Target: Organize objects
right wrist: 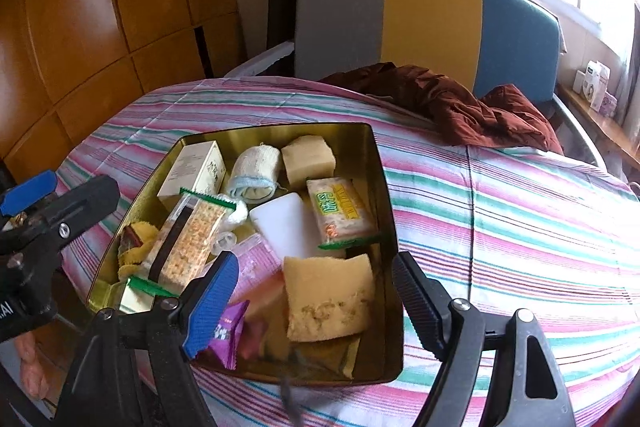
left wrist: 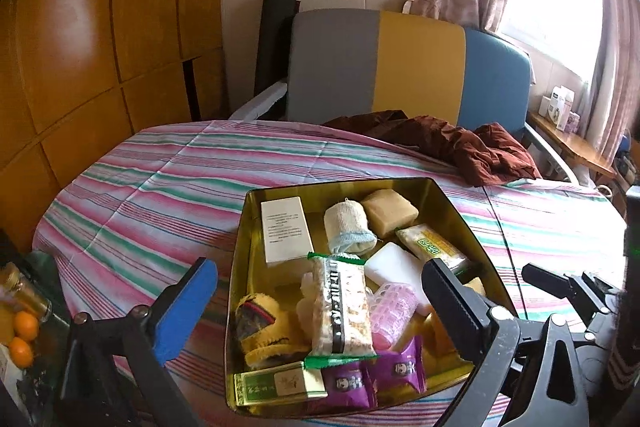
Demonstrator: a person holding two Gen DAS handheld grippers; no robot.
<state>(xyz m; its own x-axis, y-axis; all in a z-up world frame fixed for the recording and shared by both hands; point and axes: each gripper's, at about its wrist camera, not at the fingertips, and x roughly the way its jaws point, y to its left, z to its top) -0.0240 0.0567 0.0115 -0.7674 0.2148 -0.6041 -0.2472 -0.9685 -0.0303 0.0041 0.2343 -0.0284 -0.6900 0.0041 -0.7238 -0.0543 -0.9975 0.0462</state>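
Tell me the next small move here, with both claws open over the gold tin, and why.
Probably lift both clear. The left claw and right claw are open and empty, and the gold tin already holds everything, including the sponge and cracker pack. Only a brown cloth lies on the striped bedspread.

Open L tongs [left wrist: 320,299] over full tin [left wrist: 452,203]

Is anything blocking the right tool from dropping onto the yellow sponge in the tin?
Nothing visible does. The yellow sponge lies on top at the gold tin's near end, uncovered, with the open right tool directly before it.
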